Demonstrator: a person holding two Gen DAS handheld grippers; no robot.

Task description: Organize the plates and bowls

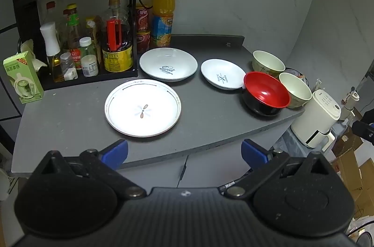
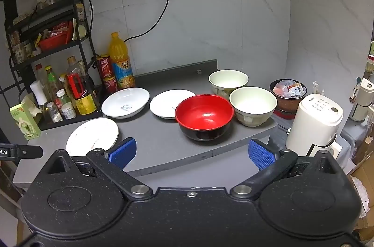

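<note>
Both sets of fingers are spread wide and empty: left gripper [image 1: 184,151], right gripper [image 2: 191,152], each hanging off the near edge of the desk [image 1: 70,111]. Nothing looks stacked yet. From the left lie the patterned plate [image 1: 143,107], "Sweet" plate [image 1: 168,64], small plate [image 1: 223,77], then the red bowl [image 2: 204,116] and two cream bowls [image 2: 253,105], all separate.

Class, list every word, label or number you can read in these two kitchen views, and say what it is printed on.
"Sweet": inside the deep white plate nearest the rack.
"大": top of the orange juice bottle's label; the rest is blurred.
Small white plate: dark print, too small to read.
Green carton, red cans, rack bottle labels: Chinese print, too blurred.
White appliance: button marks unreadable.
</note>
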